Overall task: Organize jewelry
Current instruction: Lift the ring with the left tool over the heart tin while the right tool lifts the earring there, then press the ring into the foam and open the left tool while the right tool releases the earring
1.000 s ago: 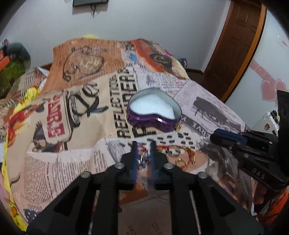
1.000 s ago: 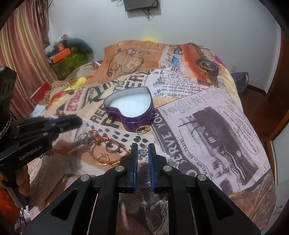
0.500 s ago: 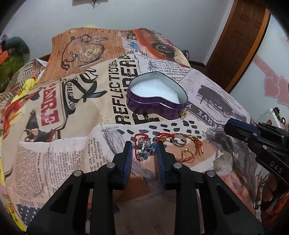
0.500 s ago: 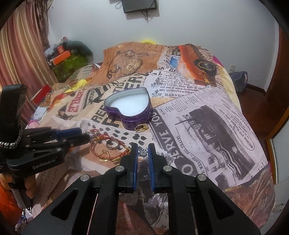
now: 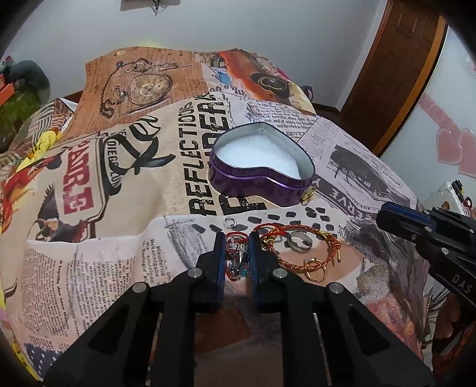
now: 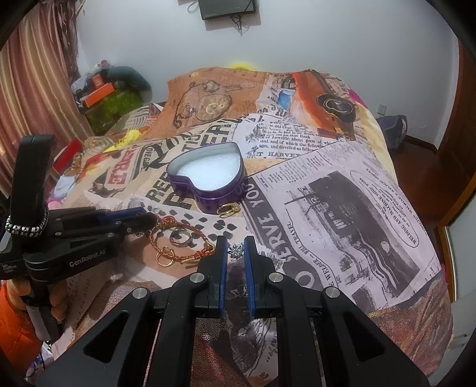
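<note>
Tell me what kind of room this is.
Most likely a bedroom: a bed under a newspaper-print bedspread, a curtain, a wooden door, and a screen on the wall.

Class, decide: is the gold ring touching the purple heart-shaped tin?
Touching. In the right wrist view the gold ring leans against the heart-shaped tin at its base, no gap visible; the left wrist view agrees.

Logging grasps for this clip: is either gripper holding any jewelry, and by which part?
Nothing is clearly held. The left gripper straddles a red beaded bracelet lying on the bedspread; the right gripper has only a silver charm ahead.
</note>
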Motion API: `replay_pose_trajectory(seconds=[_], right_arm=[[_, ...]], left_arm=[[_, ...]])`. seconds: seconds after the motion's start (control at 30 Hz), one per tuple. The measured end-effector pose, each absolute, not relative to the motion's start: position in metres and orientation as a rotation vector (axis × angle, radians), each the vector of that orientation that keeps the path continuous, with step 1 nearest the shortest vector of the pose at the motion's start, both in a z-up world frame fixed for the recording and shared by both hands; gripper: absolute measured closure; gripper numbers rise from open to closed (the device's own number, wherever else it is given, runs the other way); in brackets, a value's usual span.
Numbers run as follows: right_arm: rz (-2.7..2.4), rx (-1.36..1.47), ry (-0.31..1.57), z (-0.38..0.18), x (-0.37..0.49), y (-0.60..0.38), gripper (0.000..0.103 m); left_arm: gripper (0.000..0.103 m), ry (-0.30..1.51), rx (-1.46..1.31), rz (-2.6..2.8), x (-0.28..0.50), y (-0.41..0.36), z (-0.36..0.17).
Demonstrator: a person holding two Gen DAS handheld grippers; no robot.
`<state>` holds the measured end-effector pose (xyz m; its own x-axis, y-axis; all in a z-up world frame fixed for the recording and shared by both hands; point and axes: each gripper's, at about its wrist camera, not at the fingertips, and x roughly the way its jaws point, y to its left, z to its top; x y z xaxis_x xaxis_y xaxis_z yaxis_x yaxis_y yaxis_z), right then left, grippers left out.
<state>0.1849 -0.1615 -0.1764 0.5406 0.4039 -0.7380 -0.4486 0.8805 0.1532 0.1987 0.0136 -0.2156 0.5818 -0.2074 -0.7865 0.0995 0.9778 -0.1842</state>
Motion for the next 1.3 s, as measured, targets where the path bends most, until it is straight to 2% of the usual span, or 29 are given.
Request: replay_pose_trajectory(seconds=[0.77, 1.3], right_arm=[[0.526, -0.067, 0.715, -0.129, 0.189, -0.140, 0.093], [0.539, -0.089, 0.690, -0.132, 0.227, -0.122, 0.093]], left_arm=[[0.090, 0.688, -0.128, -0.172, 0.195, 0.027, -0.139], [0.090, 0.713, -0.104, -0.191, 0.242, 0.024, -0.160]])
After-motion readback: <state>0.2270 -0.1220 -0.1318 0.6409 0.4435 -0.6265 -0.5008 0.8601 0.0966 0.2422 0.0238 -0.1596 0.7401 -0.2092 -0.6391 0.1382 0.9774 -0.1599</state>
